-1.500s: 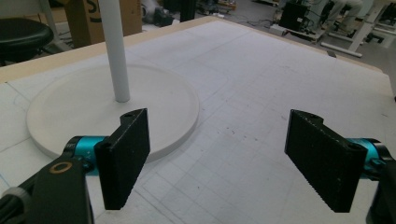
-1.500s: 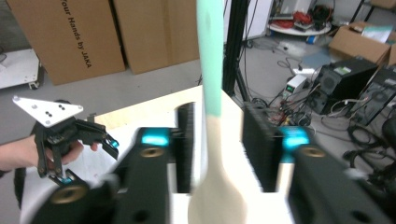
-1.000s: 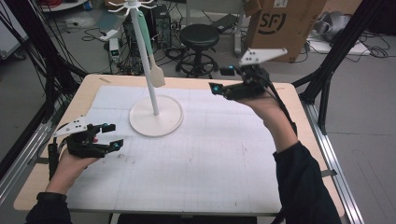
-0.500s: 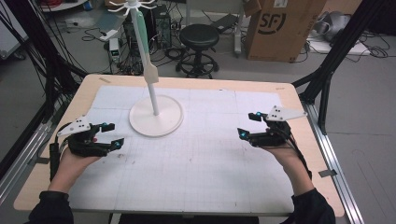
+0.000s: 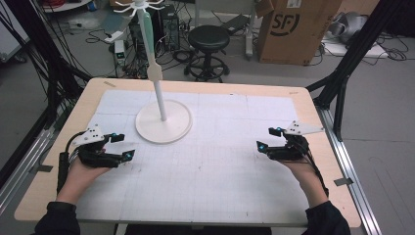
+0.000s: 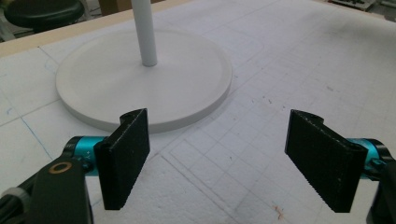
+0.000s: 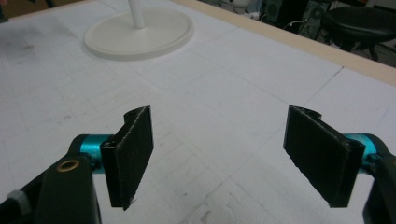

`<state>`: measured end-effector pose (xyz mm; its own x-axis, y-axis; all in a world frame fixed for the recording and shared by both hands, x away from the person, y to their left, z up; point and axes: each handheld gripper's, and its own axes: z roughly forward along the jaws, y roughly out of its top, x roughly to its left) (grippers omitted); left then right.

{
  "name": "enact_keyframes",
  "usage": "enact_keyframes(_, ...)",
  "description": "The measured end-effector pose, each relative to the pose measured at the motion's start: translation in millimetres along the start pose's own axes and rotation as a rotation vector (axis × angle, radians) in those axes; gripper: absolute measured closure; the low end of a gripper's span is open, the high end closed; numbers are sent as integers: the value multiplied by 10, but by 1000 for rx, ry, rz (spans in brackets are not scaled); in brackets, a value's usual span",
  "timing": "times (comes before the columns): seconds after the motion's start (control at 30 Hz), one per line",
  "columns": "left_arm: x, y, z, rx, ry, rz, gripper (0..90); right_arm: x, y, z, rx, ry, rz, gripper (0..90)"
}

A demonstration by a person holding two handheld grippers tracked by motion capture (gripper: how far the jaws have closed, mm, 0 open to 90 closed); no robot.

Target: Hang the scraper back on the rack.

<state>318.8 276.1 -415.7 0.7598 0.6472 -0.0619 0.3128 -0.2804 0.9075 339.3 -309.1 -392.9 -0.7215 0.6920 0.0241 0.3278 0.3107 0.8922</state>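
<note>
A white stand [image 5: 163,120] with a round base and a tall pole rises from the gridded white mat [image 5: 215,166]; a spoon-shaped piece hangs on the pole [image 5: 154,72]. My left gripper [image 5: 122,146] rests low at the mat's left side, open and empty, pointing toward the stand's base [image 6: 144,79]. My right gripper [image 5: 268,139] sits at the mat's right side, open with nothing between its jaws; the stand's base [image 7: 139,32] lies far ahead of it. In both gripper views the black pads [image 6: 126,156] [image 7: 133,154] stand wide apart over bare mat.
The wooden table edge [image 5: 195,85] runs along the back. Beyond it stand a black stool [image 5: 209,41], a cardboard box [image 5: 293,29] and tangled cables on the floor. Black frame struts [image 5: 342,73] flank the table's right side.
My right gripper has come down from high near the back right to the mat's right side. The left gripper has barely moved.
</note>
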Motion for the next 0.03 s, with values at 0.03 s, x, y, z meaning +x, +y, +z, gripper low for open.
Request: enact_keyframes(0.03, -3, -5, 0, 2, 5, 1, 223, 5, -15, 18, 13, 1, -2, 230)
